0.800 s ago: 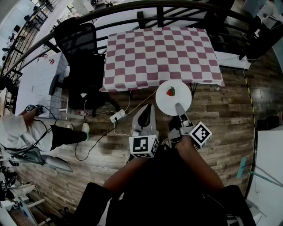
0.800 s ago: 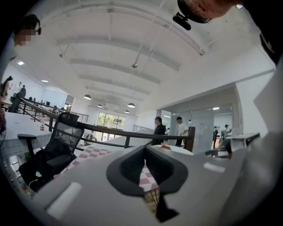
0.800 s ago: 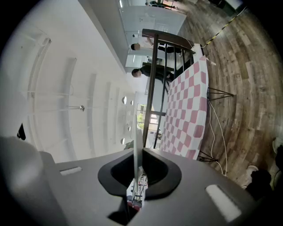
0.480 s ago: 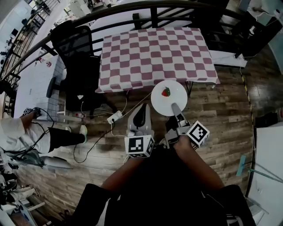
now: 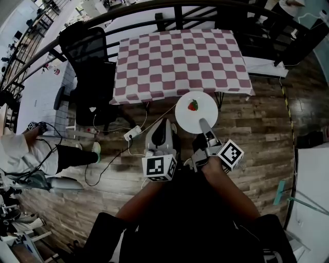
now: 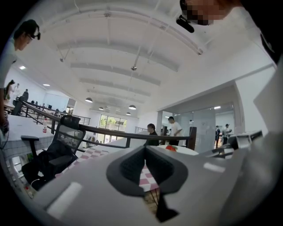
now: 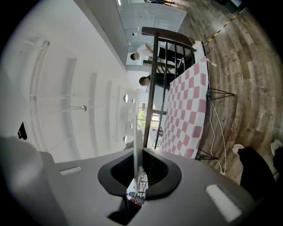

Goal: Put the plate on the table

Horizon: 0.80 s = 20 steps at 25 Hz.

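Observation:
A white plate point(image 5: 196, 112) carrying a strawberry point(image 5: 193, 106) hangs in the air over the wooden floor, just in front of the near edge of the table with the red-and-white checked cloth point(image 5: 182, 59). My right gripper point(image 5: 202, 123) is shut on the plate's near rim. In the right gripper view the plate point(image 7: 136, 141) shows edge-on as a thin white line clamped between the jaws, with the checked cloth point(image 7: 188, 114) beyond. My left gripper point(image 5: 164, 123) is held left of the plate, shut and holding nothing. In the left gripper view the plate point(image 6: 183, 150) lies just past the jaws.
A black office chair point(image 5: 92, 67) stands at the table's left side and a dark curved railing point(image 5: 154, 6) runs behind the table. A power strip with cables point(image 5: 131, 134) lies on the floor. A person point(image 5: 31, 149) sits at far left.
The plate and both grippers have drifted slightly left in the view, staying at the table's near edge. The right gripper keeps its hold on the rim.

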### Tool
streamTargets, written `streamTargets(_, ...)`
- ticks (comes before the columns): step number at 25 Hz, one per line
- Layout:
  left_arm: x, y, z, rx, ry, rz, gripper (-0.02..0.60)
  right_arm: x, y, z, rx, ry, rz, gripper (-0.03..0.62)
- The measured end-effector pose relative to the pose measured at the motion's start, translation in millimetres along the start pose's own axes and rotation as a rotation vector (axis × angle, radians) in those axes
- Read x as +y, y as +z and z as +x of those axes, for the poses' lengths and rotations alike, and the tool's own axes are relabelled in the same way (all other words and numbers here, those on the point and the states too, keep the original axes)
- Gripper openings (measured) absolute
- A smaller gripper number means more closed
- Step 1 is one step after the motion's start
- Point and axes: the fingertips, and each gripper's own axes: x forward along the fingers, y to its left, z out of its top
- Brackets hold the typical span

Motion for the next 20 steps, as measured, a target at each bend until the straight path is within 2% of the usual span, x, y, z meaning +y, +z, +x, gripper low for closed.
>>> streamTargets(4,-0.2,-2.6,5.0,0.013,0.000,-0.041,0.009,-4.9,-9.2,1.9,0.027,-0.012,0.014,0.018)
streamTargets(10,-4.8,-5.2,20.9,0.018,-0.006,-0.002,0.009,-7.9,-0.9,12.5,0.033,-0.018,0.001,0.018)
streamTargets(20,-9.7,-3.6,51.4,-0.002,-0.034,0.045,0.009,-15.5,25.2,33.1,-0.021,-0.041,0.025,0.018)
